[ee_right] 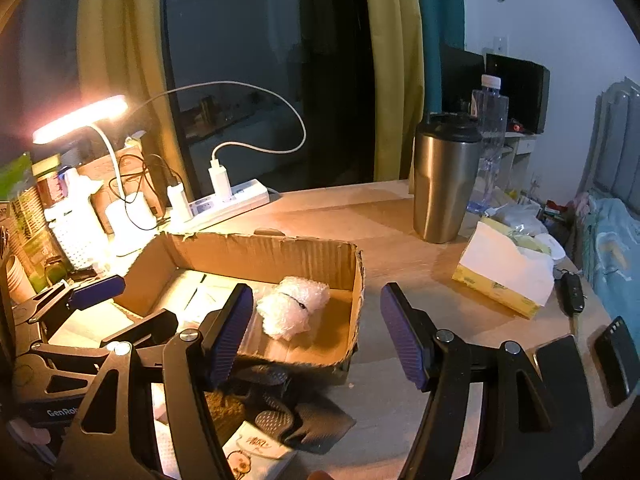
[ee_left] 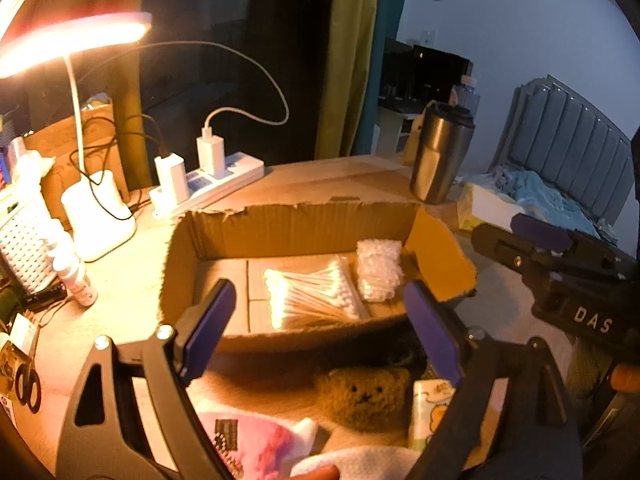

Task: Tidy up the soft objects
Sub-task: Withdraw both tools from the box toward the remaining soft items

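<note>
In the left wrist view, the left tool (ee_left: 320, 328) is hanging with its jaws apart and empty over a cardboard box (ee_left: 296, 220) on the tabletop (ee_left: 320, 172), where a flat bag of cotton swabs (ee_left: 312, 296) is lying with its long axis running from the near left toward the far right, beside a roll of bubble wrap (ee_left: 378, 270); both look light and squashy, best pinched across the middle. In the right wrist view, the right tool (ee_right: 316, 332) is also standing apart and empty, the roll (ee_right: 294, 306) is lying slantwise in the box's right end, and a dark glove-like cloth (ee_right: 296, 416) is lying limp in front of the box.
</note>
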A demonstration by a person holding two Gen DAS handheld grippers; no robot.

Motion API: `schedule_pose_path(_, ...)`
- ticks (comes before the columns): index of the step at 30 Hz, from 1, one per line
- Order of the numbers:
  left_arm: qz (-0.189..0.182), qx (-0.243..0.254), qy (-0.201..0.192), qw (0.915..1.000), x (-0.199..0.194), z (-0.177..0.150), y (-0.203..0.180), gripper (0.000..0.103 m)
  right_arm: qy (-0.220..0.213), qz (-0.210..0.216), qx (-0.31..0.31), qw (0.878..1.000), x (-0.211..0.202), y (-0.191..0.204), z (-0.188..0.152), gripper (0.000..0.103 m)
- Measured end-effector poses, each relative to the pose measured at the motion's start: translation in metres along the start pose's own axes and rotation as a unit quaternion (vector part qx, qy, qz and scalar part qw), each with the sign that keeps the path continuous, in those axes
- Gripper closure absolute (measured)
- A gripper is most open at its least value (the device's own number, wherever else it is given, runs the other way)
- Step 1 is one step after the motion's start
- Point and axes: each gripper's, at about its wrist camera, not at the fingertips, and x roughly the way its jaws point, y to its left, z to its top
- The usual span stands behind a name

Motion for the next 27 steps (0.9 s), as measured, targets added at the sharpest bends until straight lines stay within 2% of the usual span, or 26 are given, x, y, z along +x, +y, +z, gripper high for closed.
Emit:
schedule_pose_path(16,0.002,0.001,-0.027,0.9996,-0.053,-0.021,0.01,0.015,-0.017,-0.008,-0.011,1.0,-0.042,0.025,-0.018,0.034)
schedule_pose_path(27,0.004,0.0,-0.032,0.9995,-0.074,-0.04,0.017,0.015,-0.019,-0.012,-0.016,1.0,-0.062,0.038,-0.035,0.034)
